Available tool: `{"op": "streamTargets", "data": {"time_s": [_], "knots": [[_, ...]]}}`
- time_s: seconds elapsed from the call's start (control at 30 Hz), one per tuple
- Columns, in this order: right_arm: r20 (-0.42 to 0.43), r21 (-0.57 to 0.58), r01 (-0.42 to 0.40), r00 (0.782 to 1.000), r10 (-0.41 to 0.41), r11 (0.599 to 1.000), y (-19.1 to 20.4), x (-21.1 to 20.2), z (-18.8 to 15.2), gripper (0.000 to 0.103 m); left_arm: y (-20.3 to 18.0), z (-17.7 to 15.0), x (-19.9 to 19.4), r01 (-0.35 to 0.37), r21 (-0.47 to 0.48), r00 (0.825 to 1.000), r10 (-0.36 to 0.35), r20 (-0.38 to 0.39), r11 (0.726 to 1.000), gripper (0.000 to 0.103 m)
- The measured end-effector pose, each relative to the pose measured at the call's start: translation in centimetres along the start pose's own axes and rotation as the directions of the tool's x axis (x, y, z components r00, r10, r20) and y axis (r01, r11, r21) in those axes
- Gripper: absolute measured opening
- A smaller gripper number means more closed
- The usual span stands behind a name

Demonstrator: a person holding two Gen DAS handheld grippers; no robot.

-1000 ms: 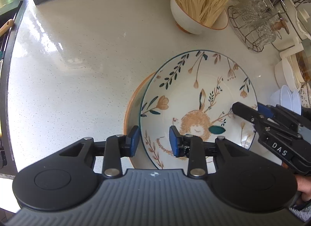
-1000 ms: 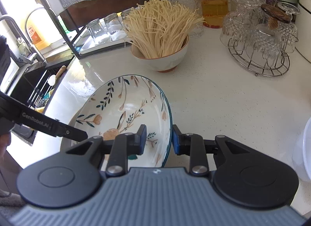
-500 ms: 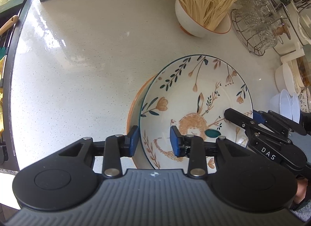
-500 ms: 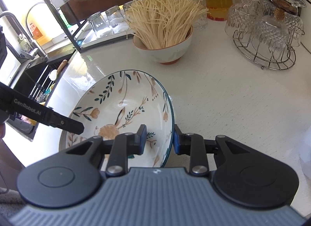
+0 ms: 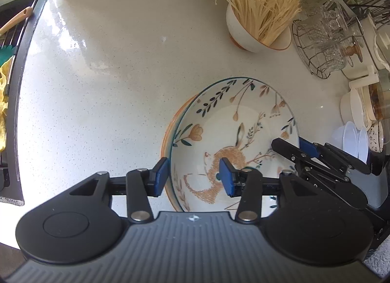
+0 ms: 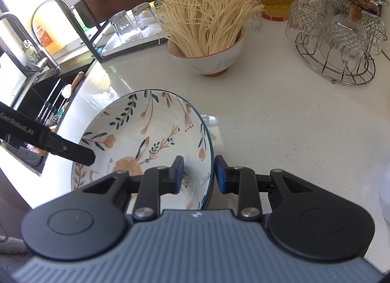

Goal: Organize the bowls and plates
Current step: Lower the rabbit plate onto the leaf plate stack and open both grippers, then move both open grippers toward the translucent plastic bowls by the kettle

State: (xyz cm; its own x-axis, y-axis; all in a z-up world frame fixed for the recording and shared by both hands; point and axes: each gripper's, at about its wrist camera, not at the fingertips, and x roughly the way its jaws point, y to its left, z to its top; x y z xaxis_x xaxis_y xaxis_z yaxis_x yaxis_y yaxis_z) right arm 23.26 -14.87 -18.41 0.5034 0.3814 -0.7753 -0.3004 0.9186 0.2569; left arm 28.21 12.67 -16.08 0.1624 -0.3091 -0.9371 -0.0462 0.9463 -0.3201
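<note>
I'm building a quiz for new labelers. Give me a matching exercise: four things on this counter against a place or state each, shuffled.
Things:
1. rabbit bowl
2. orange-rimmed bowl
3. white bowl
4. glasses

Places or states:
a. upside down on the wire rack
b. full of pale strands
c. rim held by the right gripper
d. nested under another bowl

Pairs: 1-c, 2-d, 3-b, 4-a

The floral bowl (image 5: 234, 136) in front of me is white inside, painted with a brown rabbit, orange flowers and dark leaf sprigs under a thin dark rim. It sits nested in an orange-rimmed bowl (image 5: 168, 132) on the speckled white counter (image 5: 109, 88), upright and empty.
</note>
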Motion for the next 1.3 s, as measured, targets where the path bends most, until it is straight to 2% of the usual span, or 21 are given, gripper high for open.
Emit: {"op": "streamTargets", "data": {"time_s": [0.33,0.47,0.63,0.83,1.0,1.3], "knots": [[-0.009,-0.008,-0.001,1.000,0.001,1.000,0.1,0.3,0.0,0.031,0.0,0.2,-0.5,-0.014,0.004,1.000,0.014,0.003,1.000,0.057],[-0.009,-0.009,-0.002,1.000,0.002,1.000,0.0,0.3,0.1,0.031,-0.4,0.3,-1.5,-0.026,0.024,0.999,0.025,0.045,0.999,0.057],[0.040,0.028,-0.013,0.999,0.011,1.000,-0.5,-0.8,0.9,0.031,-1.8,0.5,-3.1,-0.041,0.070,0.991,0.032,0.132,0.997,0.057],[0.113,0.043,-0.017,0.994,0.012,0.999,-0.5,-3.2,2.5,0.031,-4.7,0.7,-5.4,-0.024,0.134,0.970,-0.009,0.242,0.991,0.057],[0.196,0.046,0.003,0.981,-0.012,0.999,-0.7,-6.4,3.9,0.031,-7.7,0.7,-7.3,-0.019,0.202,0.948,-0.047,0.315,0.979,0.057],[0.319,0.084,0.025,0.946,-0.051,0.996,-2.0,-12.3,5.2,0.031,-12.7,0.1,-8.4,0.002,0.278,0.917,-0.113,0.382,0.960,0.057]]}}
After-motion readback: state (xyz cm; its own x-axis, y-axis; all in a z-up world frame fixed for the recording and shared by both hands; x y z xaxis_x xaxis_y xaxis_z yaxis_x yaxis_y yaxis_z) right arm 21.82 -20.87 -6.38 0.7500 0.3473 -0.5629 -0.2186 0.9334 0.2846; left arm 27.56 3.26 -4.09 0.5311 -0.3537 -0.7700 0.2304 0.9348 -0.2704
